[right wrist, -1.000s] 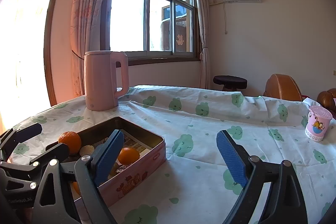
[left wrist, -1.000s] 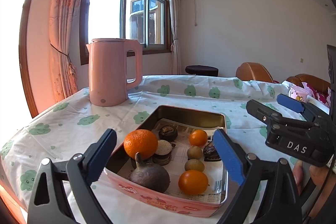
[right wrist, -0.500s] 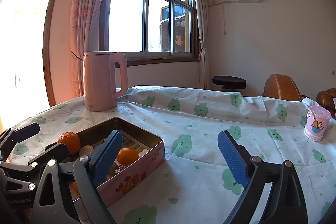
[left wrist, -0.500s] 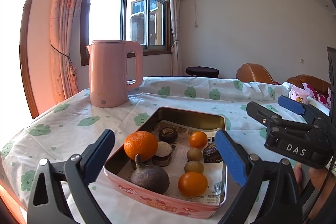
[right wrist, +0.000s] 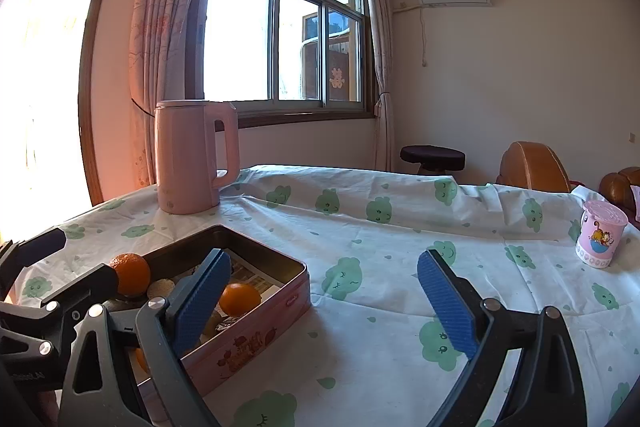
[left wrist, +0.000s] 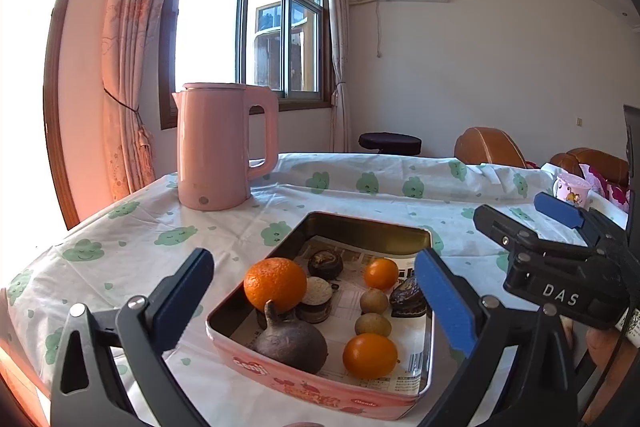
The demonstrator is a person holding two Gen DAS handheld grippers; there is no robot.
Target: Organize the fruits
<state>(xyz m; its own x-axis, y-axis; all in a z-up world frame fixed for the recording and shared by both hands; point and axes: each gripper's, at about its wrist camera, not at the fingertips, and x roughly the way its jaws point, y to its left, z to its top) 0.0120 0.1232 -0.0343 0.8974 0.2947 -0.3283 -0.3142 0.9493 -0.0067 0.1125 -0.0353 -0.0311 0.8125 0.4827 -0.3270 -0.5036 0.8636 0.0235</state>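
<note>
both claws first: left gripper [left wrist: 316, 291] hung with jaws spread wide above the near end of the tin, gripping nothing; right gripper [right wrist: 324, 295] likewise spread and empty, over bare cloth just right of the tin.

then, largest down:

- table [left wrist: 360, 195], covered in a white cloth with green cloud faces, carried everything.
- pink kettle [left wrist: 218, 147] stood upright near the far left corner of the table, handle turned right.
- pink tin [left wrist: 320, 383], a shallow rectangular box lined with printed paper, sat toward the near left edge, fruits inside it.
- big orange [left wrist: 275, 283] lay against the tin's left wall, touching a dark beet-like root [left wrist: 290, 341] in the near left corner.
- pink cartoon cup [right wrist: 601, 239] stood upright near the right edge, well apart from the tin.
- near small orange [left wrist: 370, 355] rested by the tin's near wall; far small orange [left wrist: 381, 273] lay toward the far right.
- two brown round fruits [left wrist: 373, 313] sat between those small oranges, close together.
- dark wrapped pieces [left wrist: 407, 301] lay by the right wall, kind not clear.
</note>
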